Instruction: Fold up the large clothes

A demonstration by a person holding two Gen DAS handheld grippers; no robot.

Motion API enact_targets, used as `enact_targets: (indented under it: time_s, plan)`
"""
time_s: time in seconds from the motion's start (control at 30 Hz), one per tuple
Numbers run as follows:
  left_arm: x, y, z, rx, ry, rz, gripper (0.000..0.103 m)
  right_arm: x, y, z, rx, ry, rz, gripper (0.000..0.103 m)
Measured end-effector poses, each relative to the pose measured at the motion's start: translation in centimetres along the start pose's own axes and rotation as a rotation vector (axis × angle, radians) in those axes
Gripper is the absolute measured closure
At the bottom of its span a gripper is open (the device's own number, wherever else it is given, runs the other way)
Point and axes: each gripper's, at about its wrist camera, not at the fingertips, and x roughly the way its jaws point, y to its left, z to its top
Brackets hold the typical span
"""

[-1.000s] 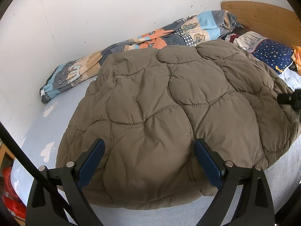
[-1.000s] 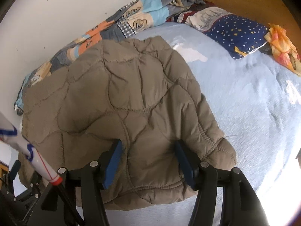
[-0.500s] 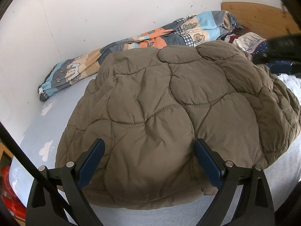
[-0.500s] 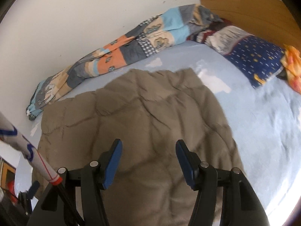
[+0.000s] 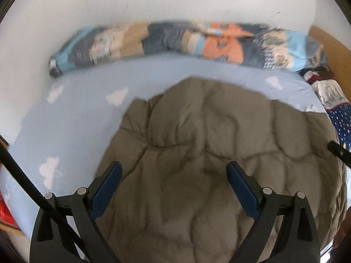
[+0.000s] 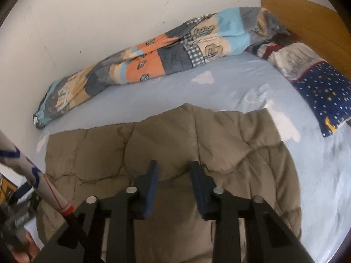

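Left wrist view first: pretty smeared with motion blur, so quilting lines on the brown jacket (image 5: 219, 164) hard to trace. Near hem cut off by the bottom edge and by the left gripper (image 5: 174, 176) itself. Jaws wide apart, nothing pinched, just hovering over the jacket lying flat on the blue sheet (image 5: 72, 120). Compared with a second ago, swung round quite a bit: now facing the wall (image 5: 175, 0) square on, with the rolled patchwork blanket (image 5: 175, 41) running straight across instead of slanting, and a lot more bare sheet showing past the jacket. Dark bar poking in at the right edge, can't tell what exactly.

Right wrist view: sharper. Right gripper (image 6: 174, 171) over the jacket (image 6: 230, 153) near its middle, jaws just been closing and now much narrower than before, but a gap left and no cloth caught between. Jacket's near part hidden under the gripper body. Starry pillow (image 6: 324, 94) cut off at the right, headboard (image 6: 307, 22) behind it. Blurry striped pole and clutter lower left, not readable. No boxes or bins anywhere.
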Motion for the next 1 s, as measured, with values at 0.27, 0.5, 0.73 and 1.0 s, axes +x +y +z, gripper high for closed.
enact_targets:
  time_s: [0.27,0.5,0.73,1.0]
  plan:
    - [5.2,-0.1,1.1,0.057,0.169,-0.018,0.006,7.1,-1.2,0.1,-0.002,0.21,-0.048,0.07]
    - [2.6,0.6,1.0,0.037,0.079,-0.048,0.006,6.1,-1.1,0.8,0.023,0.207,-0.037,0.069]
    - [-5.3,4.1,-2.1,-0.018,-0.073,-0.001,0.006,-3.1,-3.1,-0.3,0.038,0.052,-0.06,0.062]
    - [-6.1,8.2,-10.4,-0.111,0.055,0.06,0.006,-10.2,-9.0,-7.6,0.146,0.029,-0.137,0.062]
